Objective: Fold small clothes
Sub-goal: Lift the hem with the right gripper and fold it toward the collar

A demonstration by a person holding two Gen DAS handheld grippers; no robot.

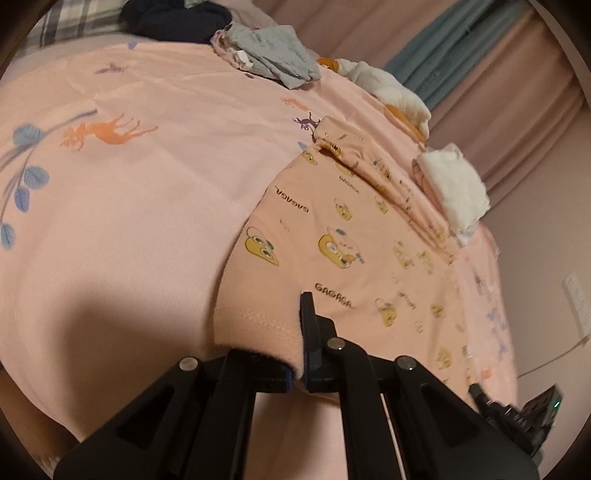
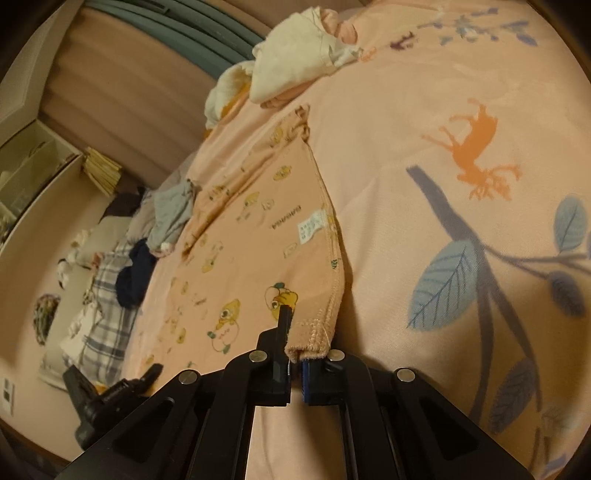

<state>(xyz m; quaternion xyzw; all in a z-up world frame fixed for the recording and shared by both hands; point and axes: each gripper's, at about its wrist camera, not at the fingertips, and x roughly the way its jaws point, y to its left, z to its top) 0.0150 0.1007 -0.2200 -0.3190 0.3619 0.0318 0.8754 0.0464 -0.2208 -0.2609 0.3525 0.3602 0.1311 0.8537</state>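
A small peach garment (image 1: 332,236) printed with yellow cartoon figures lies spread on the pink bedspread (image 1: 147,206). My left gripper (image 1: 297,354) is shut on its near hem, and the cloth drapes over the left finger. In the right wrist view the same garment (image 2: 258,229) shows a white care label, and my right gripper (image 2: 295,350) is shut on another corner of the hem. The other gripper's black tip (image 1: 513,413) shows at the lower right of the left wrist view, and again (image 2: 110,391) at the lower left of the right wrist view.
A grey garment (image 1: 273,55), a dark navy one (image 1: 177,18) and white clothes (image 1: 391,88) lie along the far side of the bed. A folded white piece (image 1: 454,188) rests by the bed's edge. Curtains (image 1: 498,74) hang behind; a plaid pillow (image 2: 107,280) lies further off.
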